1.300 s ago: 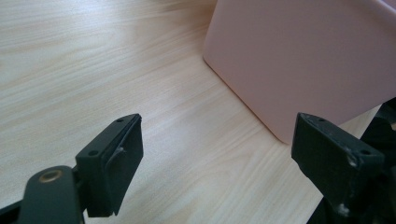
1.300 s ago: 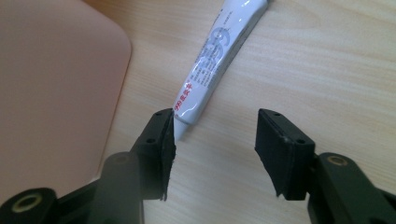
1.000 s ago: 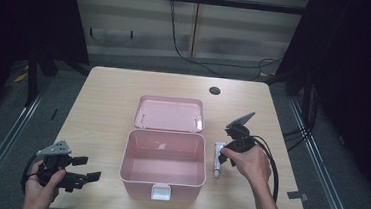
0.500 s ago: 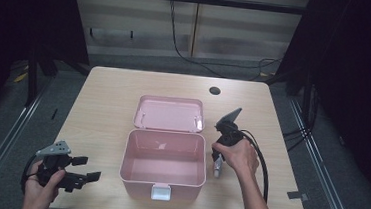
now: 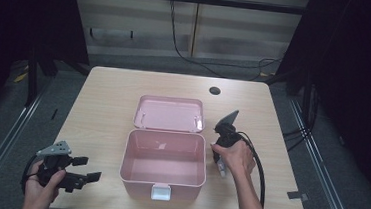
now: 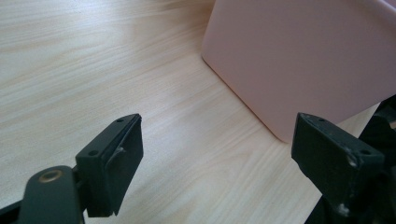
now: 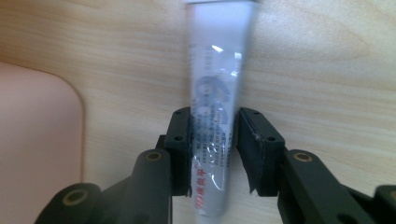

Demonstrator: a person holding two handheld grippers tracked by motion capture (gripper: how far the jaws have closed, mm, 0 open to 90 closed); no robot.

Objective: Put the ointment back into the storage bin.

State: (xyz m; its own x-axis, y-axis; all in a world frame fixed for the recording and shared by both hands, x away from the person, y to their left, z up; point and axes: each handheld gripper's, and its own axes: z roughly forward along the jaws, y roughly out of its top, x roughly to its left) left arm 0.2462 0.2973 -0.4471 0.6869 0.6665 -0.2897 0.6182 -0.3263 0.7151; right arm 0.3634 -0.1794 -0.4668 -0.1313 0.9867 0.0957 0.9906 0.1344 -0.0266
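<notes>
An open pink box [image 5: 166, 135] stands mid-table with its lid [image 5: 170, 113] folded back flat behind it; the inside looks bare. Just right of the box a white tube [image 5: 222, 170] lies on the wood. My right gripper [image 5: 220, 160] points down at it, mostly under the hand. In the right gripper view the tube [image 7: 219, 70] runs between the jaws, and the right gripper [image 7: 214, 149] is shut on its lower part, with the box corner [image 7: 37, 140] at the left. My left gripper [image 5: 89, 169] is held open near the front left edge, facing the box wall [image 6: 303, 56]; the left gripper [image 6: 217, 154] holds nothing.
The light wooden table [image 5: 109, 93] has a dark round cable hole [image 5: 214, 91] at the back right. A black cable [image 5: 259, 165] trails from the right gripper toward the front edge. Dark floor and cables lie beyond the table's far edge.
The right hand has shifted left and down toward the box side, bringing its jaws onto the tube. The left gripper has stayed put.
</notes>
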